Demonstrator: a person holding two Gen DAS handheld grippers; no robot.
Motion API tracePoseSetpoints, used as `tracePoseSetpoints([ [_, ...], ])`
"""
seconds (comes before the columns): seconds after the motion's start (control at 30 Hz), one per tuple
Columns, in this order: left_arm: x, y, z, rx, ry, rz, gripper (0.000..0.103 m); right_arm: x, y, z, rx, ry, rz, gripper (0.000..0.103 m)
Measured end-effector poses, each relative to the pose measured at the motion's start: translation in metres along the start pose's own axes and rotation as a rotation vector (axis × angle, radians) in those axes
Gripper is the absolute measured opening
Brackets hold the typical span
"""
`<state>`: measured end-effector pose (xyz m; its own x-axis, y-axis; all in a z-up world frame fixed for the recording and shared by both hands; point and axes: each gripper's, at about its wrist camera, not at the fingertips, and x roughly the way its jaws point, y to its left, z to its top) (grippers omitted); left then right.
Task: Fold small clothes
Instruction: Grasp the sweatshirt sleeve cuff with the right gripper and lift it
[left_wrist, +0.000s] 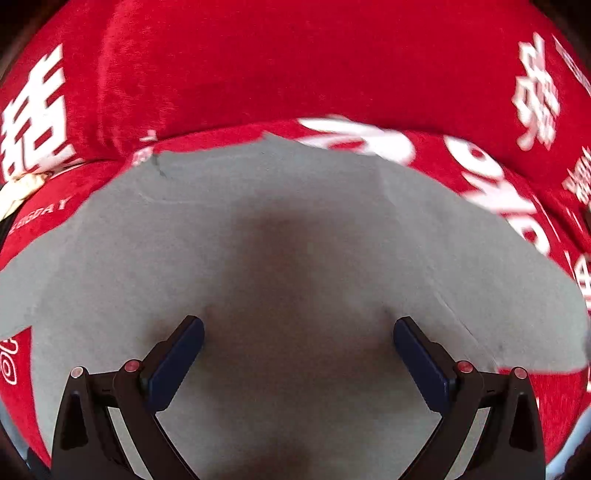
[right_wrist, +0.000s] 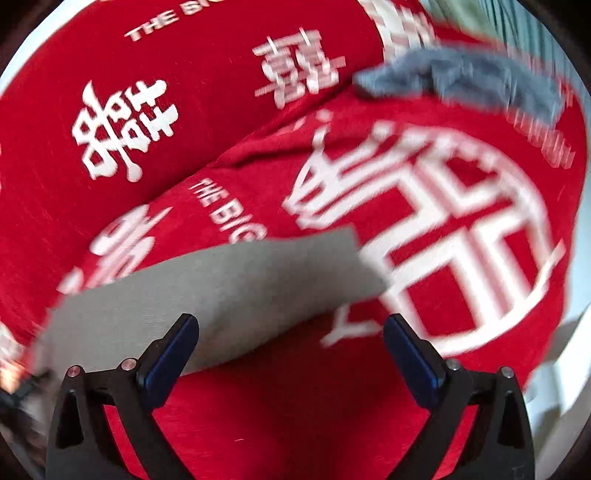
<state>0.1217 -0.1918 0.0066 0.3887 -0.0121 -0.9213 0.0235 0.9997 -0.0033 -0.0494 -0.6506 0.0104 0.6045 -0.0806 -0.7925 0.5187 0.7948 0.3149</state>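
Observation:
A flat grey garment (left_wrist: 295, 229) lies spread on a red cloth with white characters (left_wrist: 258, 66). My left gripper (left_wrist: 298, 325) is open and empty, its blue-padded fingers (left_wrist: 184, 354) close above the grey fabric. In the right wrist view a corner of the grey garment (right_wrist: 229, 280) lies on the red cloth (right_wrist: 184, 147). My right gripper (right_wrist: 291, 325) is open and empty, its left finger over the garment's edge, its right finger over the red cloth. The right view is motion-blurred.
A crumpled blue-grey piece of clothing (right_wrist: 461, 81) lies at the far right on the red cloth. A pale floor or wall (right_wrist: 569, 362) shows beyond the cloth's right edge. A cream object (left_wrist: 18, 192) sits at the left edge.

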Motion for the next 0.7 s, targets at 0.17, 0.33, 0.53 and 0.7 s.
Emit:
tracePoseSetpoints([
  [0.17, 0.000, -0.042, 0.000, 0.068, -0.003, -0.017, 0.103, 0.028, -0.009, 0.007, 0.110, 0.023, -0.024, 0.100],
  [0.33, 0.007, -0.075, 0.006, 0.114, -0.021, 0.005, 0.103, 0.037, 0.000, 0.024, 0.060, 0.007, 0.082, 0.014],
  [0.53, 0.004, -0.057, 0.024, 0.047, -0.027, -0.002, 0.103, 0.029, 0.000, 0.028, 0.088, -0.043, 0.167, 0.008],
  [0.7, 0.028, -0.039, 0.041, -0.020, 0.036, 0.032, 0.103, 0.011, 0.013, 0.033, 0.064, -0.093, 0.164, 0.008],
])
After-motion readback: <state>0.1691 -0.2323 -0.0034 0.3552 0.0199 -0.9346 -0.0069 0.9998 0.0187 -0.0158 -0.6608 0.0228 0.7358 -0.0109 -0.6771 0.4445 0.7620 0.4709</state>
